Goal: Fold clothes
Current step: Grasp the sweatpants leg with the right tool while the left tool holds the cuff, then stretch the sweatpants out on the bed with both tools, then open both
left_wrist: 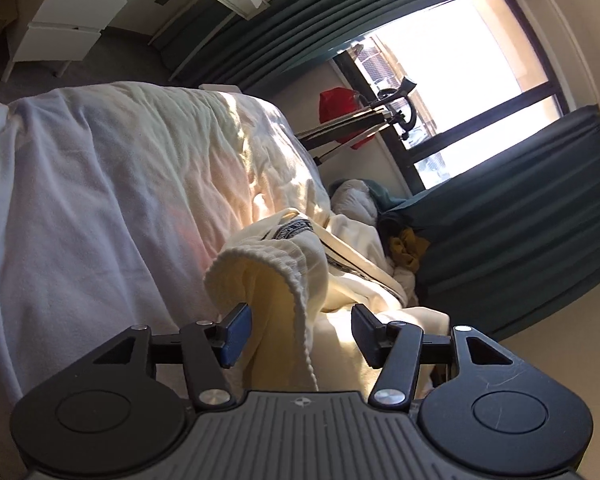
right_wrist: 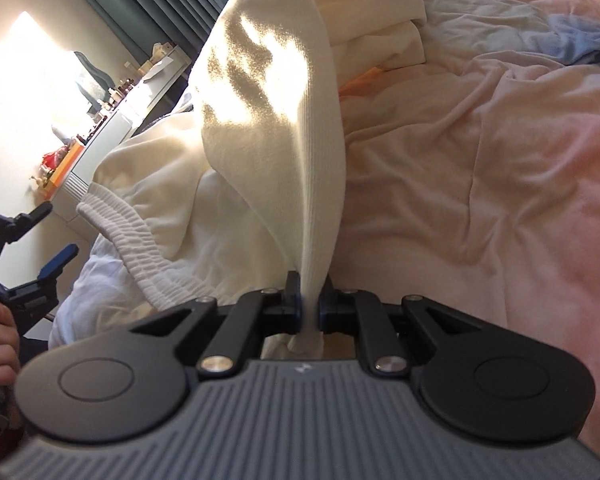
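A cream garment (right_wrist: 276,92) with a ribbed elastic hem (right_wrist: 136,236) and a black-and-white band lies bunched on the bed. My right gripper (right_wrist: 309,300) is shut on a ribbed part of it and pulls it taut. In the left wrist view the same garment (left_wrist: 284,280) lies in front of my left gripper (left_wrist: 300,332). That gripper is open, with the ribbed cuff edge (left_wrist: 296,296) hanging between its jaws without being pinched. The left gripper also shows at the left edge of the right wrist view (right_wrist: 56,236), held by a hand.
The bed is covered by a rumpled pale pink and white blanket (right_wrist: 500,140). Teal curtains (left_wrist: 520,220) and a bright window (left_wrist: 460,60) lie beyond. A white dresser (left_wrist: 60,28), a red bag on a stand (left_wrist: 340,108) and a cluttered desk (right_wrist: 112,112) stand around the bed.
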A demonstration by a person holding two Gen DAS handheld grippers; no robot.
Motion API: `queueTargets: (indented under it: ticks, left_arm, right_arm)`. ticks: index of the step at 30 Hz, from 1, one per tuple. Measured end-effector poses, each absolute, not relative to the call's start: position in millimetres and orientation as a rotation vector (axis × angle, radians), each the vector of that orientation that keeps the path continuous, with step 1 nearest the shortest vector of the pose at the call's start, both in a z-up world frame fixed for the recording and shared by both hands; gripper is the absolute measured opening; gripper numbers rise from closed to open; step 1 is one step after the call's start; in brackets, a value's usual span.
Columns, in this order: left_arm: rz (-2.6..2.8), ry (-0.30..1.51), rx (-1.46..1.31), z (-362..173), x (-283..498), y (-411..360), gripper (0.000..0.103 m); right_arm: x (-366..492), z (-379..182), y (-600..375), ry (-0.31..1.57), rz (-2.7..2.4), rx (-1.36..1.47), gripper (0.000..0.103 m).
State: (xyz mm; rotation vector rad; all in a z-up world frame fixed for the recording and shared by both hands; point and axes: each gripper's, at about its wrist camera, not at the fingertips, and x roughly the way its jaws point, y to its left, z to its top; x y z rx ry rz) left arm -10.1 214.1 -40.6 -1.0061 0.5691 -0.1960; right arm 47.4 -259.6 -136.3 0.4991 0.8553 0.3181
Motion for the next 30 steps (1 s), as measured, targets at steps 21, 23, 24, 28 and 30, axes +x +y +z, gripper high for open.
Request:
queueTargets:
  ticks: [21,23,24,28,30]
  left_arm:
    - [-0.103,0.558,-1.029,-9.7,141.9,246.8,0.008]
    - [-0.094,0.523,-0.994,15.1,156.4,261.3,0.008]
    - [-0.091,0.506,-0.975,27.6,164.0,268.5,0.008]
    - [-0.08,0.44,-0.904,77.0,195.5,303.7,0.008]
    - [-0.068,0.418,-0.885,96.7,213.8,323.5,0.008]
  right_arm:
    - [27.1,-125.6,-204.6,0.711,0.523,0.595,0.009]
    - [31.6,-121.9,-181.5,0.693,0.565,0.634,0.009]
    - [34.1,-119.8,-169.8,0.684,0.586,0.65,0.009]
    - [56.0,-105.9,-115.9,0.643,0.7,0.711,0.009]
    - [74.3,-98.3,-89.3,0.621,0.766,0.748,0.009]
